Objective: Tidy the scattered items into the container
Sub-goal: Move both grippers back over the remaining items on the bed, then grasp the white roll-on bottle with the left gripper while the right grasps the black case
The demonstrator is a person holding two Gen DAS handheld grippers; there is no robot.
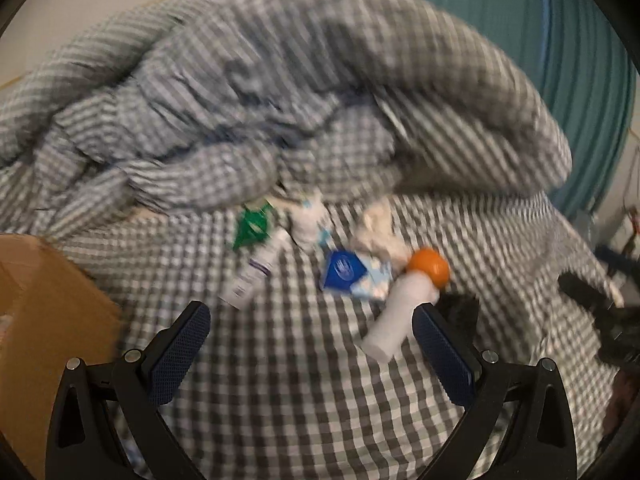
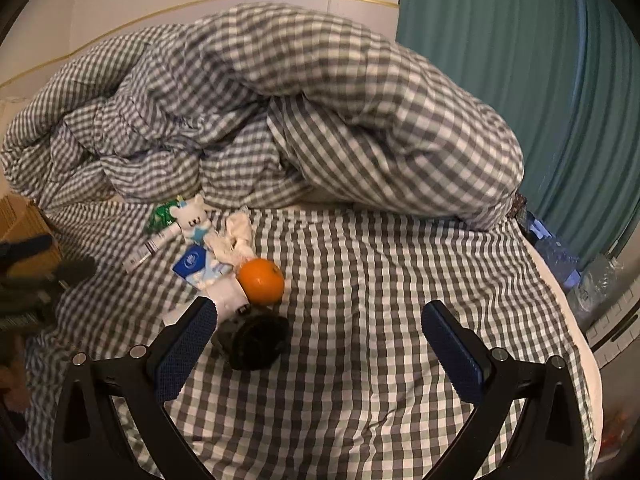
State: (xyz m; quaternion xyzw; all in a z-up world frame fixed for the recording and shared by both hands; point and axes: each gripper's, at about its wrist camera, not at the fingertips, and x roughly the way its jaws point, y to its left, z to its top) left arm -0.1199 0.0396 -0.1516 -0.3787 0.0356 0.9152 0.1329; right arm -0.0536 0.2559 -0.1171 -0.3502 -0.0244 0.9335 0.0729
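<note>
— Left wrist view was blurred, but I had the left gripper (image 1: 310,354) over the bed (image 1: 280,400), fingers spread wide and holding nothing. The cardboard box (image 1: 44,320) sat at its left.

— And the clutter?

— Bunched together ahead: an orange (image 2: 261,281) touching a white tube (image 1: 396,316), a blue tissue pack (image 2: 192,264), a small toy bear (image 2: 194,216). The right gripper (image 2: 320,350) hovered spread too. Nothing was grasped yet; I judged the next move a reach onto the tube.

Both the left gripper (image 1: 311,320) and right gripper (image 2: 319,318) are spread wide (blue pads facing inward), holding nothing.
</note>
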